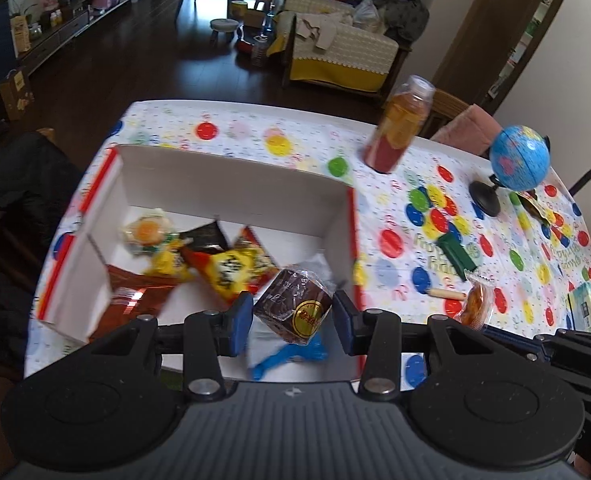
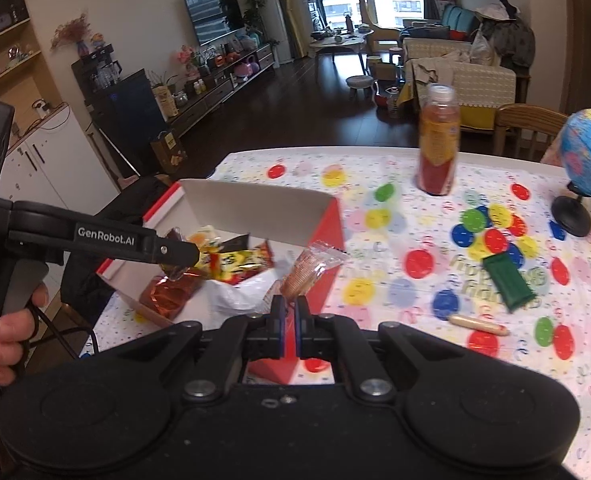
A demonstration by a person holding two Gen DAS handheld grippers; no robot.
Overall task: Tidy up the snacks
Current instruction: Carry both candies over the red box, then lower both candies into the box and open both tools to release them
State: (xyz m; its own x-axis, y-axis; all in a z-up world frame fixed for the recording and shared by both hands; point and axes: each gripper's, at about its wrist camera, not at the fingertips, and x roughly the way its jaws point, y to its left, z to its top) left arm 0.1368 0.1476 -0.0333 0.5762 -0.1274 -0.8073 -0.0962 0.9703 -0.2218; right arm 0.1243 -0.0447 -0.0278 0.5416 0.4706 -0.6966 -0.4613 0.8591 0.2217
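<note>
1 dotted tablecloth (image 1: pixel 279 144); dark floor (image 1: pixel 143 68) beyond.

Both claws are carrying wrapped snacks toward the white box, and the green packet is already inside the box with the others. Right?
Not quite. The green packet is not in the white box; it lies on the dotted tablecloth to the box's right, as the right wrist view shows. The rest holds: the left claw grips a brown wrapped cake and the right claw pinches a clear-wrapped snack.
</note>
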